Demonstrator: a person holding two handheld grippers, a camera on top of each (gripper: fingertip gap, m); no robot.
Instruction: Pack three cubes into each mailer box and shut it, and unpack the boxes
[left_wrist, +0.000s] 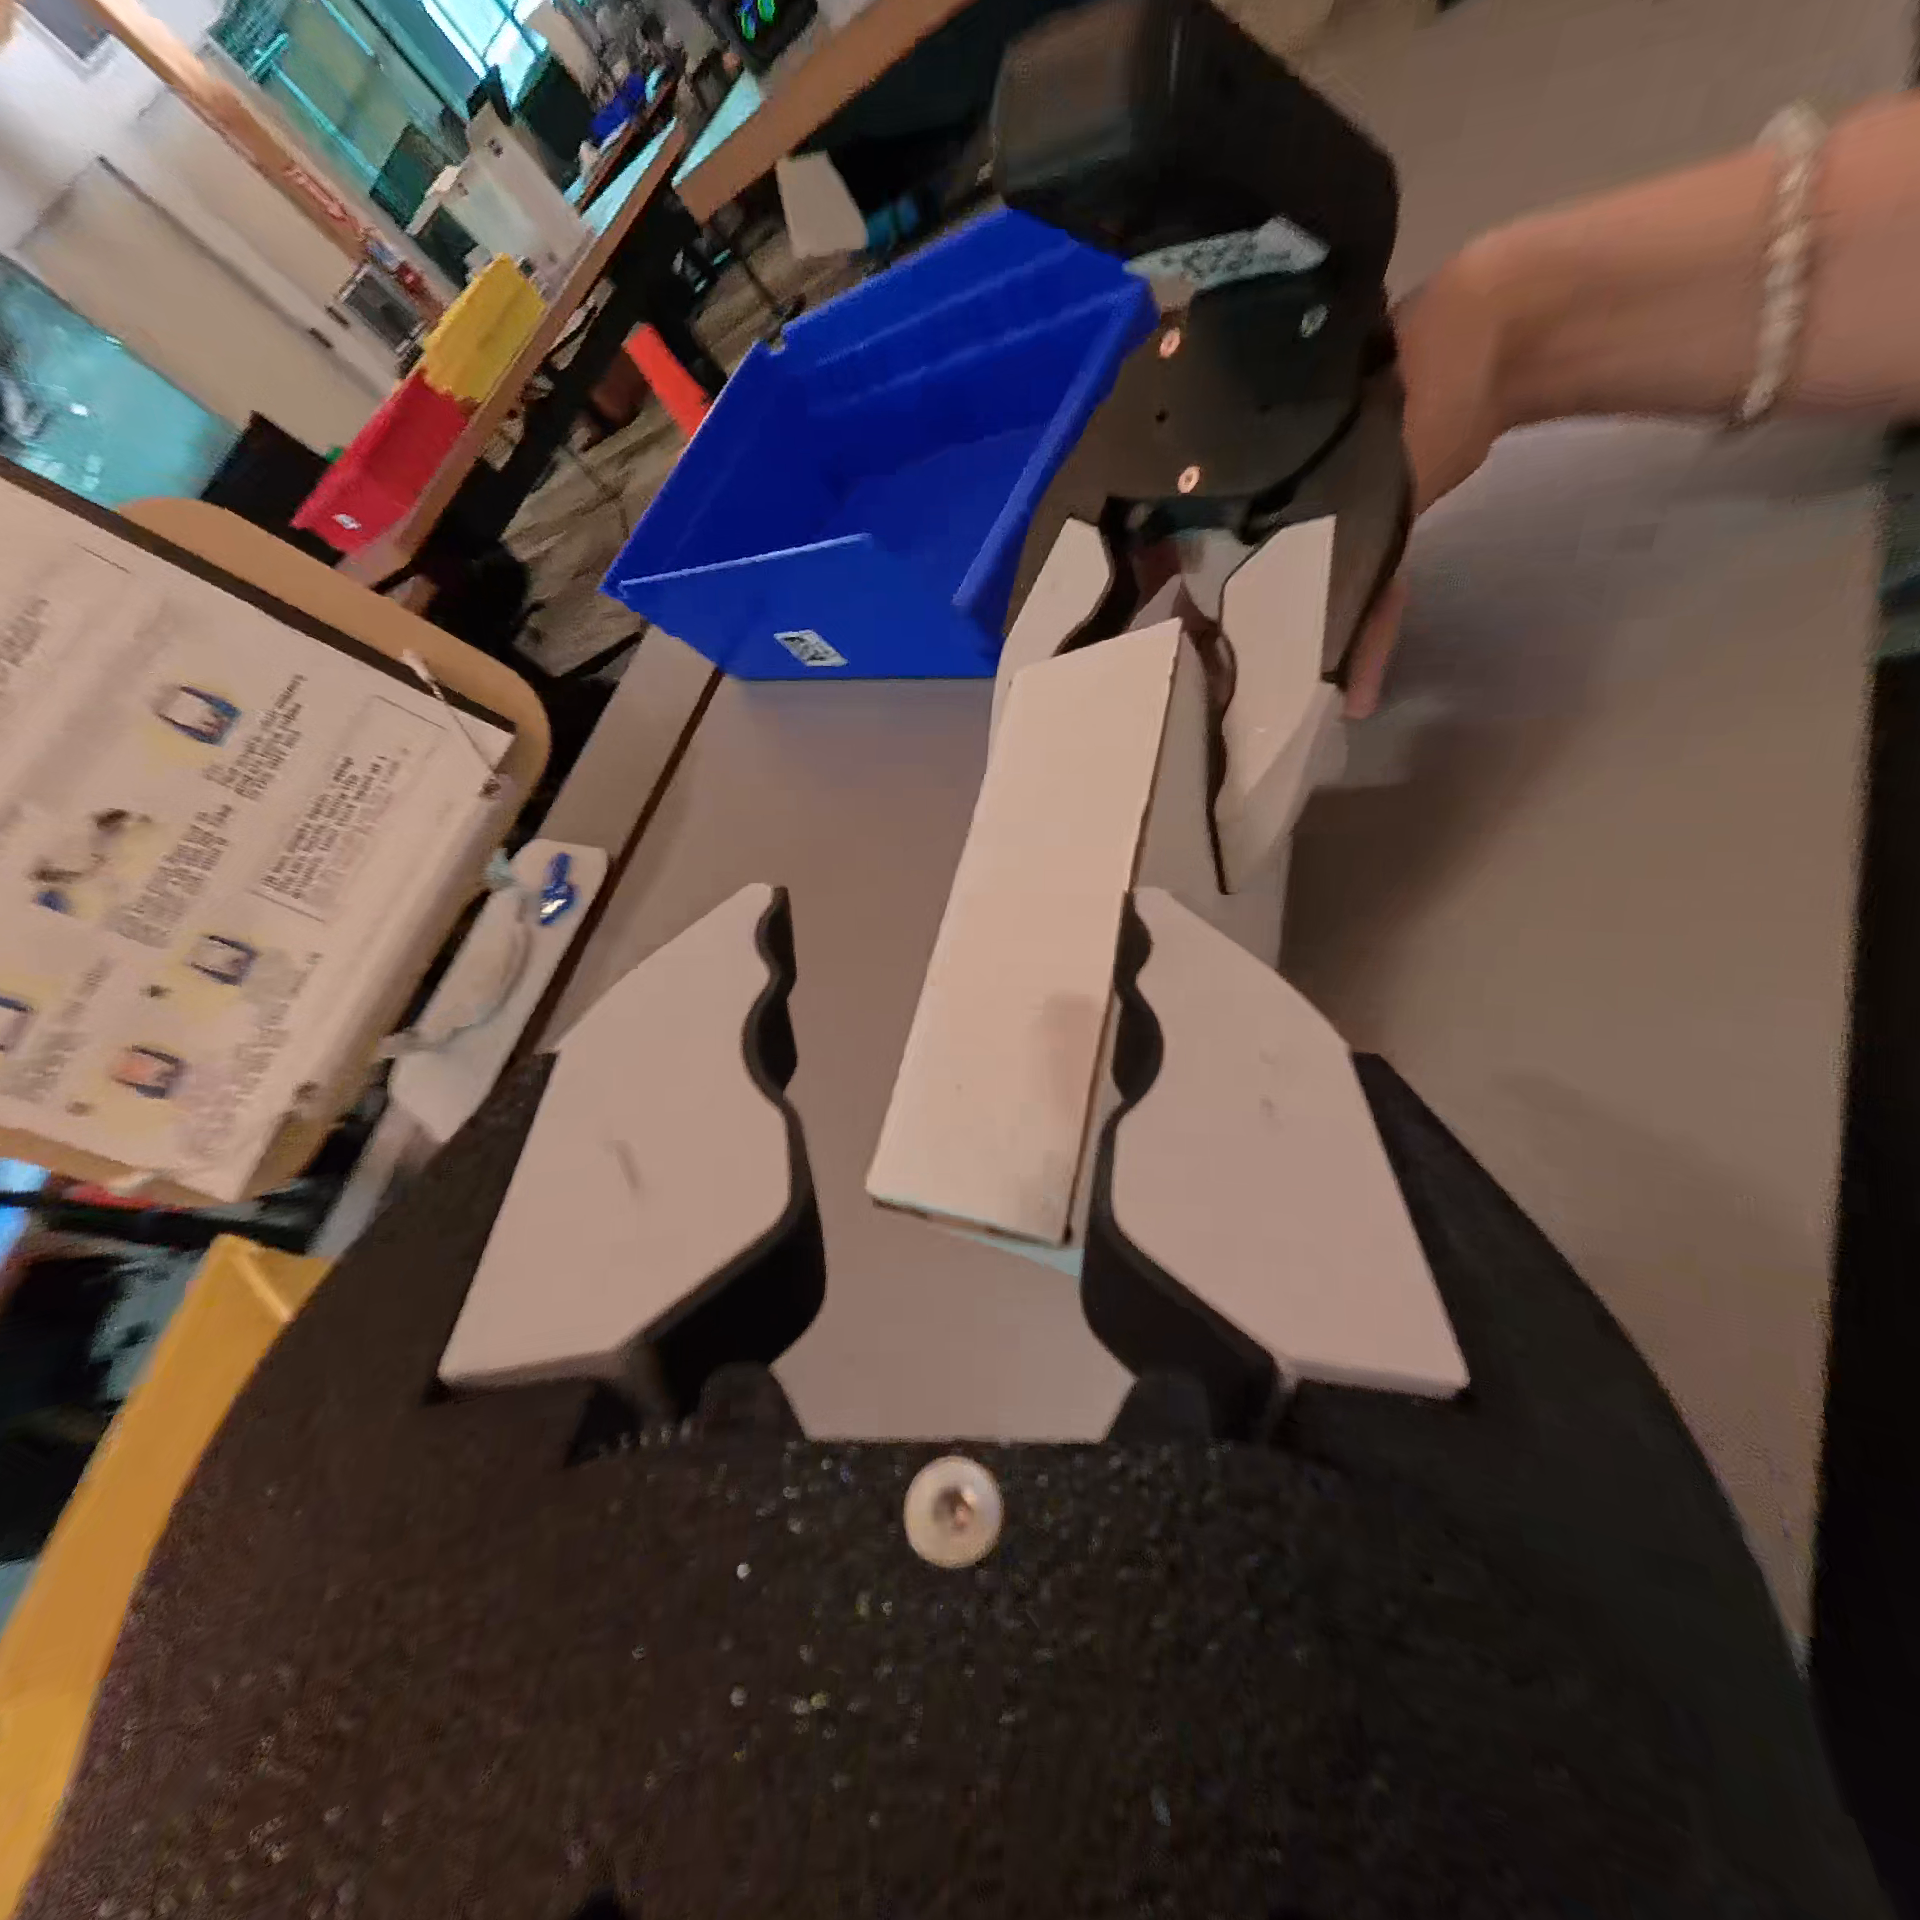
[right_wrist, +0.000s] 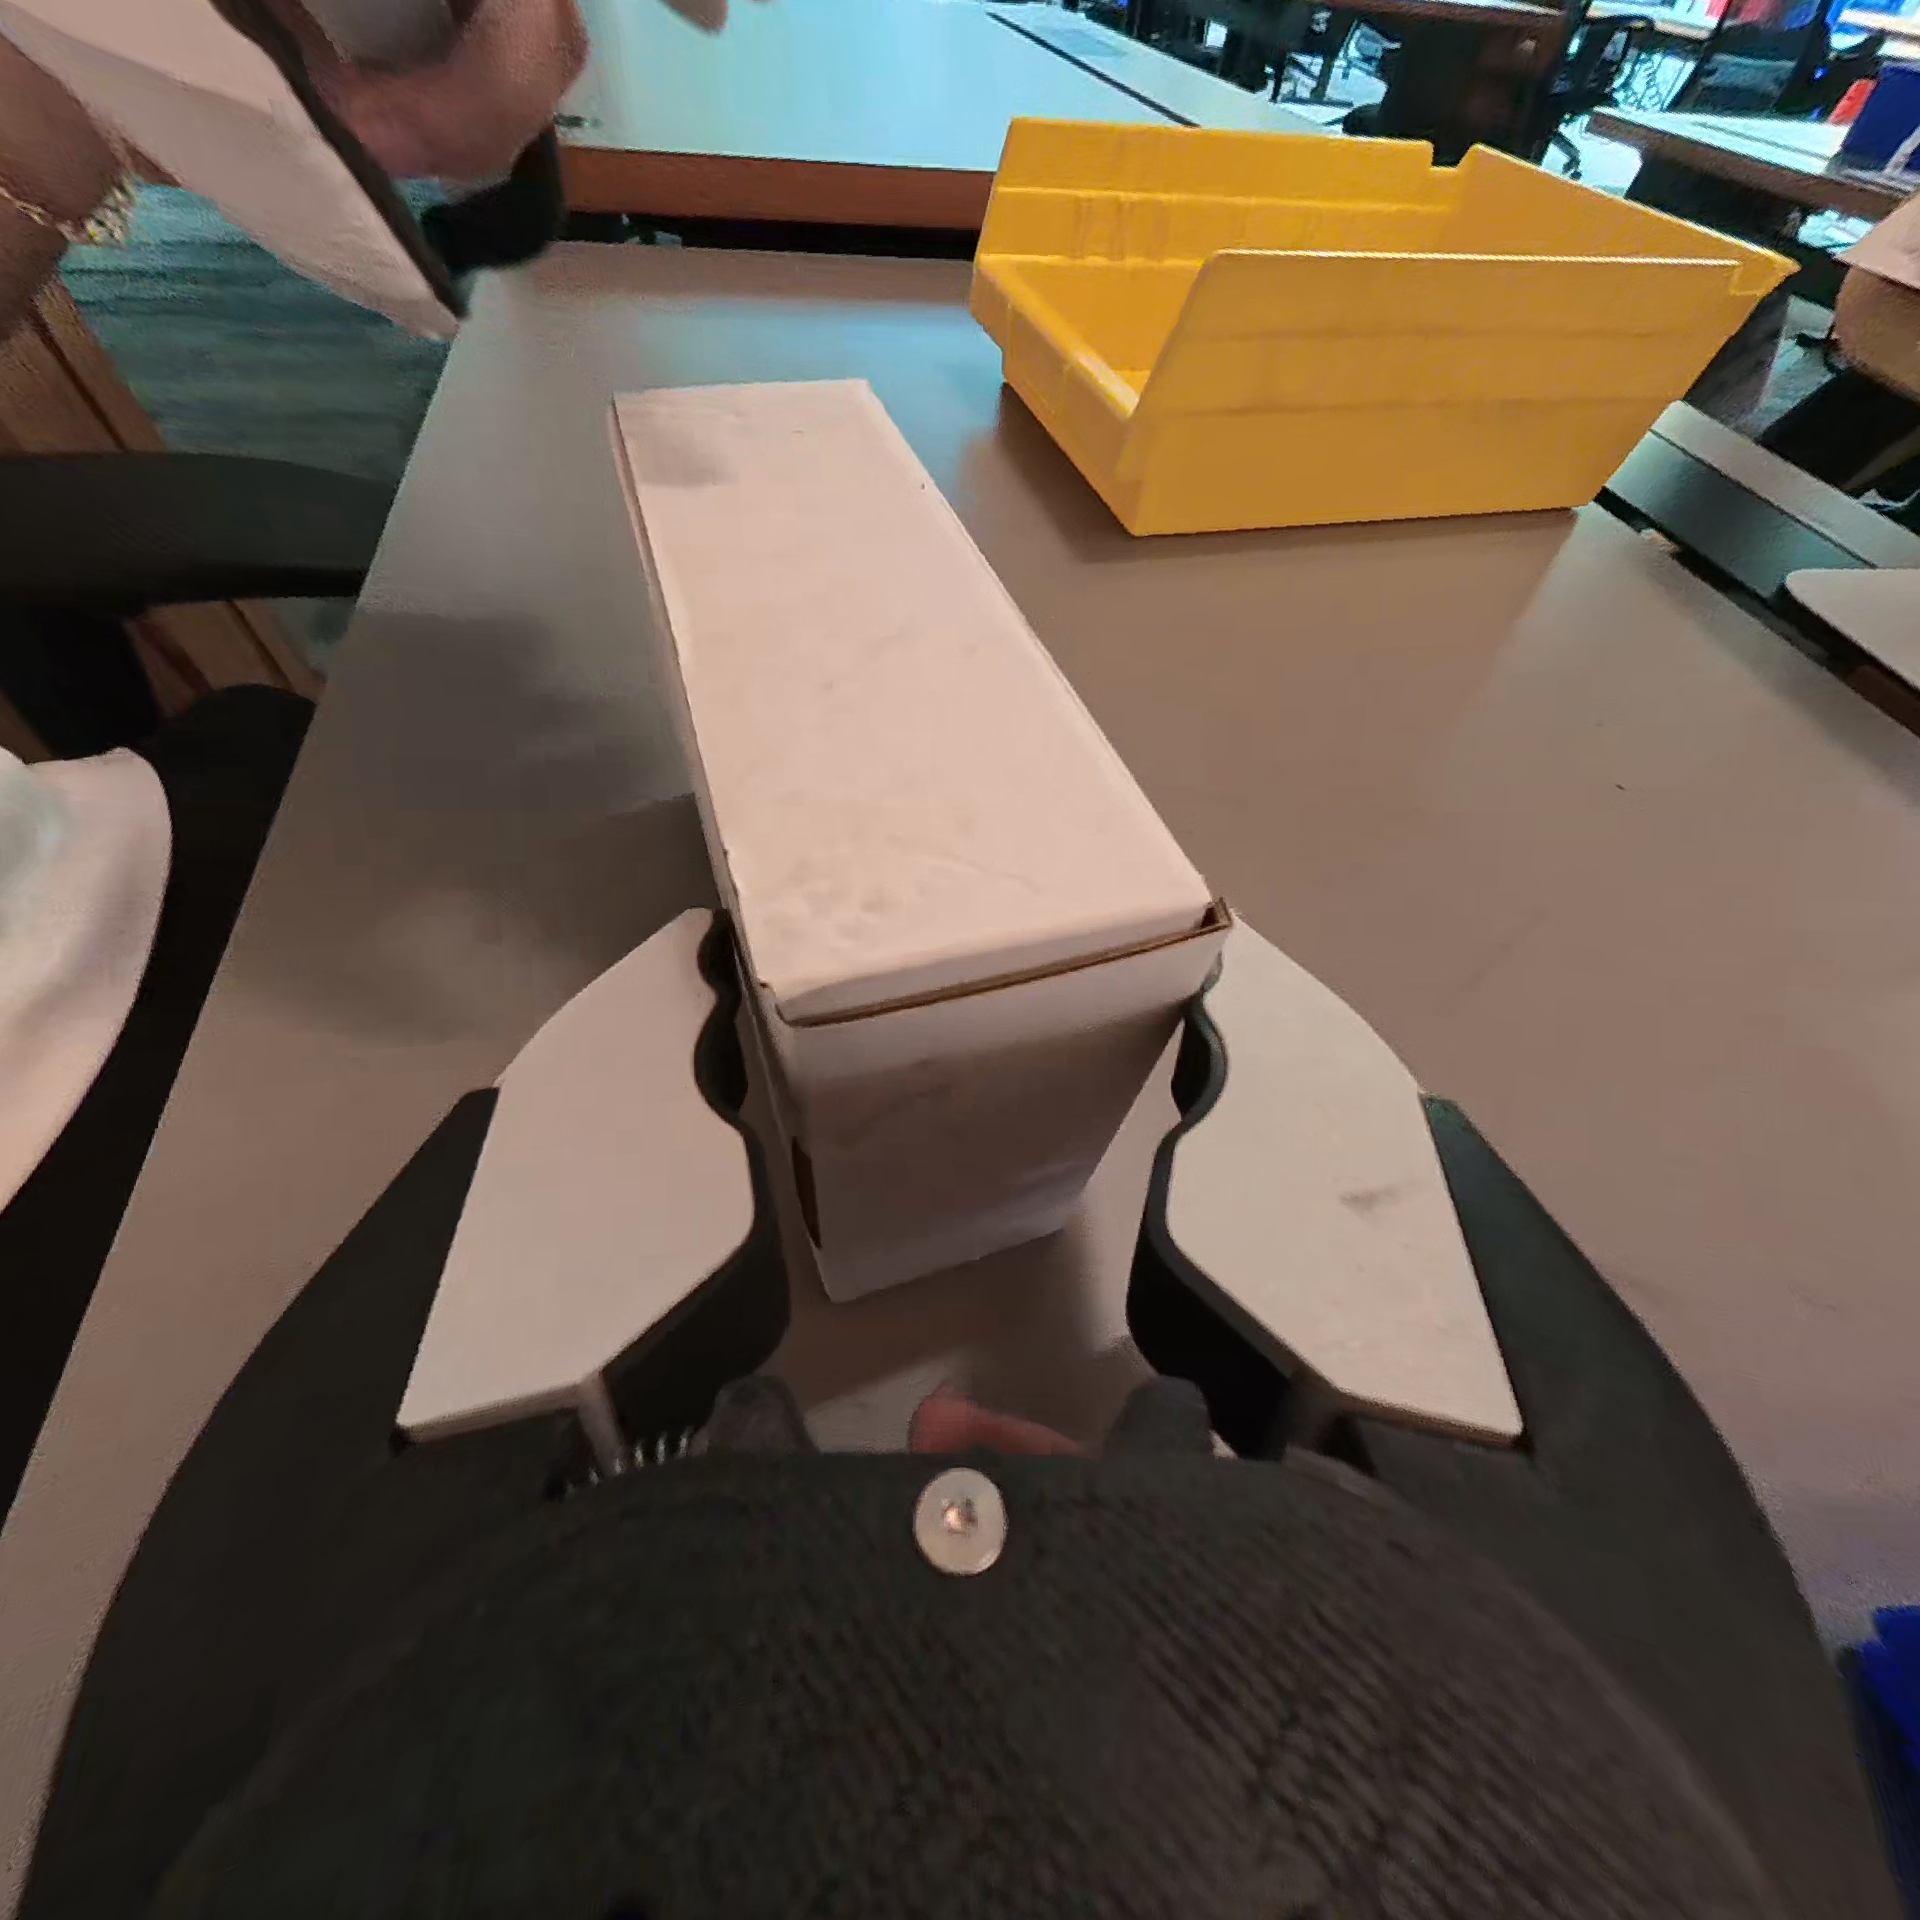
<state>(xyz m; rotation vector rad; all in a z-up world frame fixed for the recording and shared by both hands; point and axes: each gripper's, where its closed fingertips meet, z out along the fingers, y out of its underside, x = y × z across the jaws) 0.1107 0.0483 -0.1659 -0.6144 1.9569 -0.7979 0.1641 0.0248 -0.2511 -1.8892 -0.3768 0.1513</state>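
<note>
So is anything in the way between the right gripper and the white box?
Nothing visible. The right gripper is open, its jaws on either side of the near end of the closed white box on the grey table. The yellow bin sits off to one side.

Both cams ride close behind their fingers, angled down at the table (right_wrist: 1455, 935) — facing each other from opposite ends of the white box (left_wrist: 1023, 935), the shared bit.

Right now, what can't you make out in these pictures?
- Inside the closed long white cardboard box: its lid hides any cubes, both views.
- Blue plastic bin floor: left view, near wall hides it.
- Printed sheet: blurred, cut by left edge.
</note>
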